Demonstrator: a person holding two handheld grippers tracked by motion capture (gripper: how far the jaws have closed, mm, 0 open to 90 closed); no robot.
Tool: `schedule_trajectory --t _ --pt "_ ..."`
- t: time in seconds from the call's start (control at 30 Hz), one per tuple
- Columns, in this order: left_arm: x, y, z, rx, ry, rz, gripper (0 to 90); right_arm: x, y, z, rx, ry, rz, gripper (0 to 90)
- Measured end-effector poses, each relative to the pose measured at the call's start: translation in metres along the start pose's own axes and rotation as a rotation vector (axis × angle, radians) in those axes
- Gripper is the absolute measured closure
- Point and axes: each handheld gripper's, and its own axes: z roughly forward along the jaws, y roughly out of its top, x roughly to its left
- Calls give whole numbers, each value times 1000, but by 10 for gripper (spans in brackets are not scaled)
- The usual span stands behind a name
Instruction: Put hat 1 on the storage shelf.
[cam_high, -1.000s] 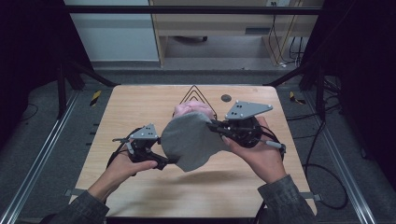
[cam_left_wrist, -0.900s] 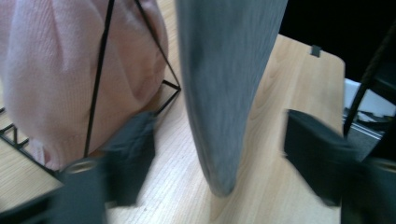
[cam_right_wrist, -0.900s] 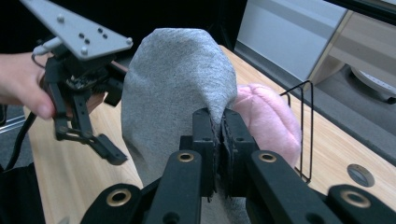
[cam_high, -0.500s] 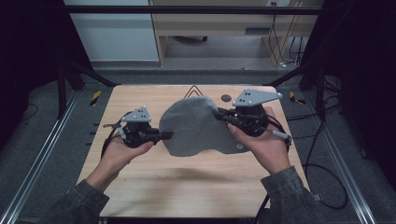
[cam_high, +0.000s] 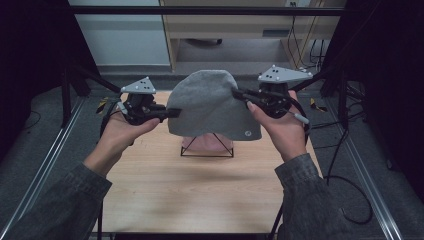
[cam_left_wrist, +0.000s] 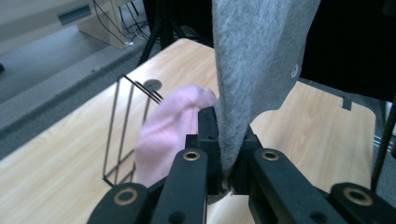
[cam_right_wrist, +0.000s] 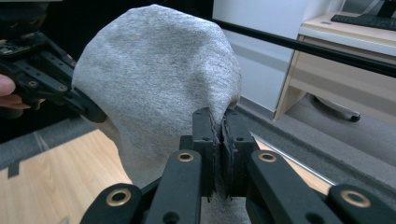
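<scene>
The grey knitted beanie hat (cam_high: 210, 105) hangs in the air above the far half of the light wooden desk (cam_high: 200, 195), stretched between the 2 tools. The left hand-held gripper (cam_high: 170, 113) has its jaws closed on the hat's left edge; in the left gripper view the grey fabric (cam_left_wrist: 254, 70) rises straight out from between the closed jaws. The right hand-held gripper (cam_high: 239, 93) is likewise clamped on the opposite edge, and the right gripper view shows its jaws pressed together with cloth (cam_right_wrist: 159, 79) pinched between them.

Directly below the hat stands a thin black wire stand (cam_high: 207, 149) that already carries a pale pink cloth item (cam_high: 207, 143), probably another hat.

As a judgement, the work looks about halfway: the hat is picked up, spread and held over the stand, with its opening facing down. What remains is lowering it onto the stand over the pink piece, then releasing both edges.
</scene>
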Motion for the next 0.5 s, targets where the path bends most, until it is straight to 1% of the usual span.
schedule_trajectory --t 0.07,0.13,0.23,0.27,0.43,0.5 --pt "2 5 1 -3 1 -2 862 -4 3 3 -3 -8 -2 857" --pt "4 9 3 -5 7 -2 862 -8 5 4 -9 -12 7 857" --pt "6 12 5 -2 10 -2 862 -12 7 5 -14 -16 11 857" --pt "9 14 7 -5 6 -8 862 -15 8 6 -15 -19 13 856" --pt "11 18 10 -1 12 -4 863 -20 10 8 -14 -27 15 856" --pt "14 22 12 -9 17 -4 863 -24 13 10 -17 -30 15 856"
